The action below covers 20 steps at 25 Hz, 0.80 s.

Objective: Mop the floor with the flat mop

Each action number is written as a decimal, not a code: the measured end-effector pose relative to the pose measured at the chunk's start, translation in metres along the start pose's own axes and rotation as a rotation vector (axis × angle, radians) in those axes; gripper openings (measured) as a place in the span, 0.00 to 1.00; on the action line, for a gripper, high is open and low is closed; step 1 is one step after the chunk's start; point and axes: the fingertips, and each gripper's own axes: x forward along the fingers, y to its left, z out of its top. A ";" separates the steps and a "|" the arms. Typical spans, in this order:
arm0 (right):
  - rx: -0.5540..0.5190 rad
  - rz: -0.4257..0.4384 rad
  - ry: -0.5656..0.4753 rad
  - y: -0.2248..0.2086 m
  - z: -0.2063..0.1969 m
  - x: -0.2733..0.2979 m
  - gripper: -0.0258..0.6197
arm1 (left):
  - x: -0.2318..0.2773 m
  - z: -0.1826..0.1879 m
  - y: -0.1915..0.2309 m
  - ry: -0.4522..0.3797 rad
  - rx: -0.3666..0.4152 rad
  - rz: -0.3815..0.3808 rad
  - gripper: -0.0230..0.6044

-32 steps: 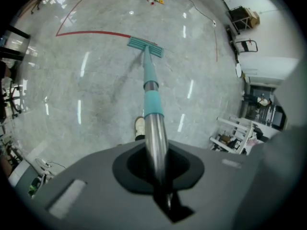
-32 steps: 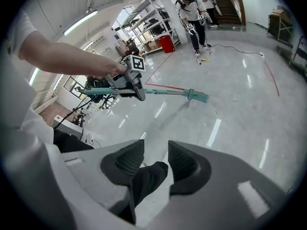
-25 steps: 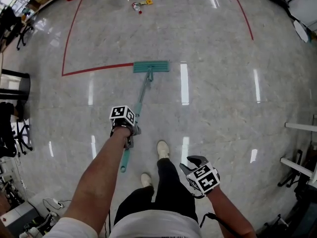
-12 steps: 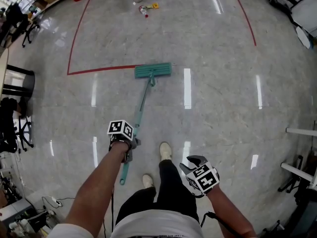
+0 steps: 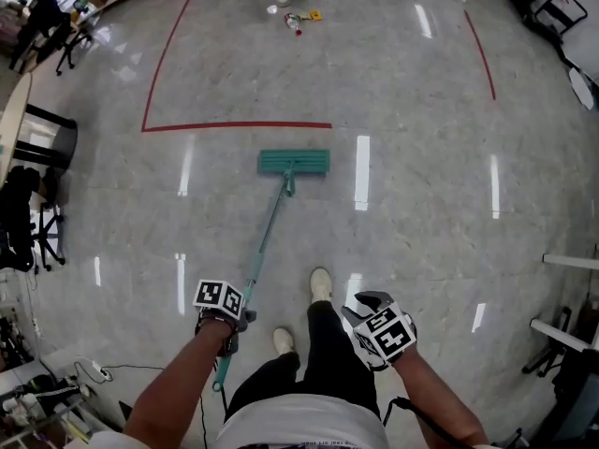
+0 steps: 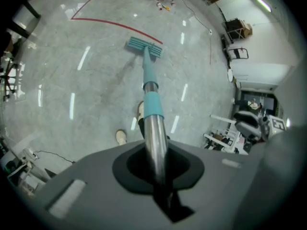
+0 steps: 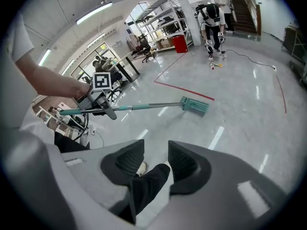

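Note:
The flat mop has a teal head (image 5: 294, 163) lying flat on the grey marble floor (image 5: 421, 157), just this side of a red tape line (image 5: 234, 125). Its teal and metal handle (image 5: 264, 241) slants back to my left gripper (image 5: 225, 324), which is shut on the handle near its lower end. In the left gripper view the metal handle (image 6: 154, 143) runs between the jaws out to the mop head (image 6: 144, 46). My right gripper (image 5: 379, 330) hangs by my right leg, open, with nothing between its jaws. The right gripper view shows the mop head (image 7: 195, 105) and handle (image 7: 144, 107).
My two shoes (image 5: 320, 283) stand just right of the handle. Another person (image 7: 211, 18) stands far off, with small items (image 5: 301, 17) on the floor nearby. Chairs (image 5: 28, 223) stand at the left, metal racks (image 5: 562, 316) at the right, and a cable (image 5: 103, 370) lies at the lower left.
The mop head has slid back towards me, off the red tape line. My left gripper has drawn back and down along with the handle. The right gripper has stayed put.

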 end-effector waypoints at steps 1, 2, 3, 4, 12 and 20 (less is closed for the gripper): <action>-0.004 0.002 0.004 0.002 0.000 0.001 0.29 | 0.000 -0.010 0.005 0.004 -0.004 0.004 0.10; -0.009 0.004 0.007 0.005 0.001 0.003 0.29 | 0.000 -0.019 0.011 0.009 -0.007 0.010 0.10; -0.013 0.007 0.010 0.008 0.002 0.004 0.29 | 0.000 -0.027 0.017 0.014 -0.009 0.017 0.10; -0.019 0.011 0.013 0.012 0.003 0.006 0.29 | 0.000 -0.036 0.022 0.020 -0.013 0.021 0.10; -0.058 0.042 0.032 0.038 0.012 0.021 0.29 | 0.003 -0.076 0.058 0.056 -0.050 0.045 0.10; -0.070 0.043 0.051 0.035 0.012 0.022 0.29 | 0.015 -0.057 0.069 0.080 -0.070 0.061 0.10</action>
